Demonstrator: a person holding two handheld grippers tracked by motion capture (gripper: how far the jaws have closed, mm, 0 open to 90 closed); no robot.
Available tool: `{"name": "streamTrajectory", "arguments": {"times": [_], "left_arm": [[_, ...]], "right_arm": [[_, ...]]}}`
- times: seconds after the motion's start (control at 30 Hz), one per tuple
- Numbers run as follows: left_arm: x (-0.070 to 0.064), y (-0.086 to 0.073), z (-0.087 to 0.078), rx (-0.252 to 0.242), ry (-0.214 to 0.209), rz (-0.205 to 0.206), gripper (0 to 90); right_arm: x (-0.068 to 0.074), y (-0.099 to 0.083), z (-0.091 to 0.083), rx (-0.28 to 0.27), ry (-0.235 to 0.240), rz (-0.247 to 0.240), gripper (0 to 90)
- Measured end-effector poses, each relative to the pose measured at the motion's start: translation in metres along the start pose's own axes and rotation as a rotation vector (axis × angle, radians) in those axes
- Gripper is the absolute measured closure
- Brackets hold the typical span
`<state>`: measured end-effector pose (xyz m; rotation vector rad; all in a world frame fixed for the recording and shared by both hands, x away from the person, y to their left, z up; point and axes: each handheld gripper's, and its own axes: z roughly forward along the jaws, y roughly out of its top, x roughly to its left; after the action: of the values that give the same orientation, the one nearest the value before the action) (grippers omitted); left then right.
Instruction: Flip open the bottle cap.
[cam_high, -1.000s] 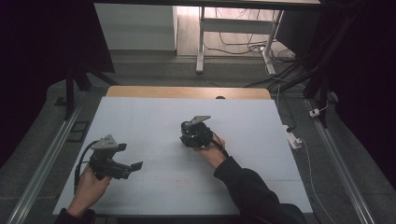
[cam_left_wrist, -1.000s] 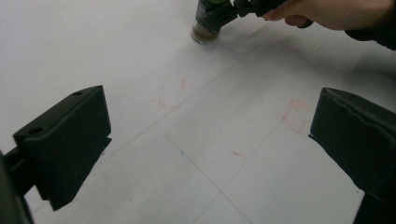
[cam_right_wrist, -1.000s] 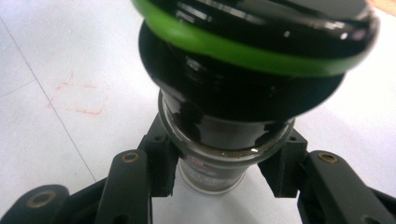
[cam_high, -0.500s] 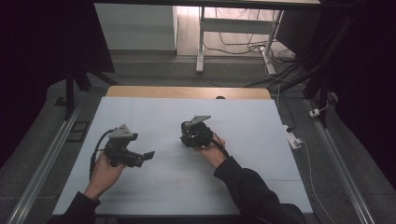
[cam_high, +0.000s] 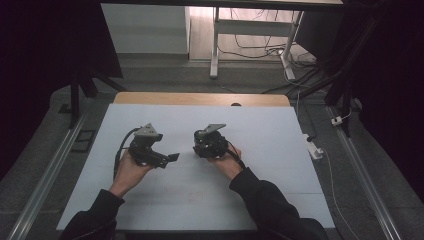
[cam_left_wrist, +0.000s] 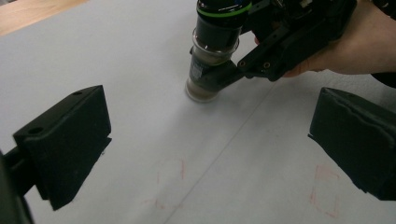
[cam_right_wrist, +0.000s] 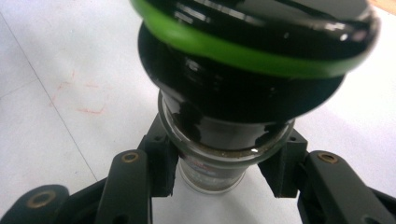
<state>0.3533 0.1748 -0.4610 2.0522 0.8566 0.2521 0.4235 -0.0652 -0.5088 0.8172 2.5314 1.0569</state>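
Note:
A glass jar (cam_left_wrist: 212, 51) with a black cap and a green ring (cam_right_wrist: 243, 53) stands upright on the white table (cam_high: 270, 130). My right gripper (cam_right_wrist: 226, 168) is shut on the jar's glass body just below the cap, one pad on each side. In the high view the right gripper (cam_high: 204, 144) and the jar (cam_high: 199, 135) sit at the table's middle. My left gripper (cam_high: 170, 157) is a short way to their left, pointing at them. Its two pads stand wide apart in the left gripper view, open (cam_left_wrist: 210, 154), with nothing between them and the jar ahead.
Faint red marks (cam_left_wrist: 170, 186) lie on the white surface near the left gripper. A wooden strip (cam_high: 200, 98) runs along the far edge. Metal rails (cam_high: 45, 175) flank the table, and a power strip (cam_high: 314, 149) with cables lies on the floor at the right.
My left gripper has moved forward and to the right, from the near-left of the table toward the jar. The right gripper and the jar have stayed in place.

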Motion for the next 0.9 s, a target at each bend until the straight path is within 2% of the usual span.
{"name": "streamTrajectory", "arguments": {"times": [0.17,0.43,0.6,0.77,0.8,0.83,0.9], "left_arm": [[0.003,0.008,0.015,0.004,-0.028,0.024,0.0],[0.006,0.019,0.03,-0.005,-0.053,0.037,0.6],[0.007,0.025,0.043,0.005,-0.057,0.045,5.2],[0.007,0.026,0.051,0.018,-0.058,0.062,18.2],[0.007,0.026,0.052,0.021,-0.063,0.066,23.5],[0.007,0.027,0.052,0.021,-0.066,0.071,35.9],[0.007,0.028,0.053,0.031,-0.064,0.076,46.9]], "right_arm": [[0.0,0.0,0.0,0.001,-0.002,-0.002,52.3],[0.001,0.0,0.0,0.0,-0.001,0.003,52.3],[0.001,0.0,0.0,0.0,-0.001,0.001,52.3],[0.001,0.0,0.0,0.0,-0.002,0.0,52.3],[0.001,0.0,0.0,0.0,-0.002,0.0,52.3],[0.001,0.0,0.0,0.0,-0.002,-0.001,52.3],[0.001,0.0,0.0,0.001,-0.002,-0.002,52.3]]}}
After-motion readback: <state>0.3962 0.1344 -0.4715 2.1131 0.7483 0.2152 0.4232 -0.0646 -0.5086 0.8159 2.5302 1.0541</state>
